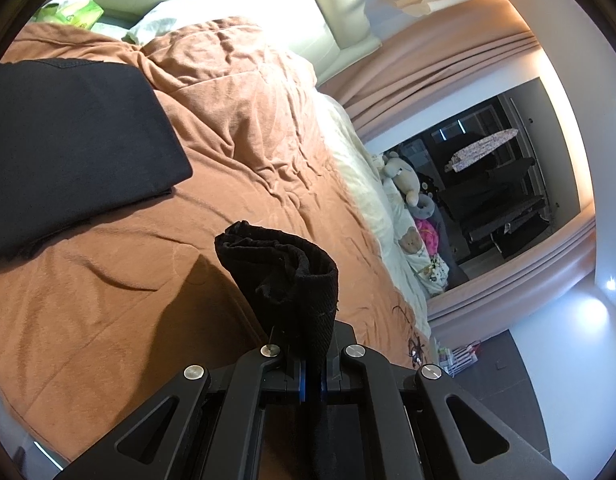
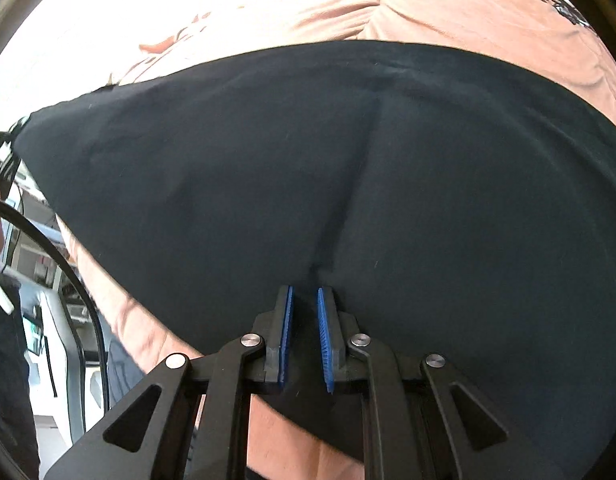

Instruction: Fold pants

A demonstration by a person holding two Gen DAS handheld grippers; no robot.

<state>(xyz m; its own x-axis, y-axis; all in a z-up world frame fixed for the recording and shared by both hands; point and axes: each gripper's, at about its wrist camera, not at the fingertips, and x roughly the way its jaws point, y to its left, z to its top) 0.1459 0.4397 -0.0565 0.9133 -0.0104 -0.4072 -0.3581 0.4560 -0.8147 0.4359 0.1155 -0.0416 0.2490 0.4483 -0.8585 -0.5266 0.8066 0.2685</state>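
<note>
The left gripper (image 1: pixel 312 364) is pinched tight on a bunched end of black fabric (image 1: pixel 283 276) raised above the orange blanket (image 1: pixel 235 128), while the black pants (image 2: pixel 348 168) lie spread flat on that blanket. The right gripper (image 2: pixel 305 336) is nosed down into the pants, its blue pads (image 2: pixel 287 336) slightly apart with cloth between them, though whether they bite is unclear. If they catch only the top layer, I judge the fold could drag crooked and wrinkle.
</note>
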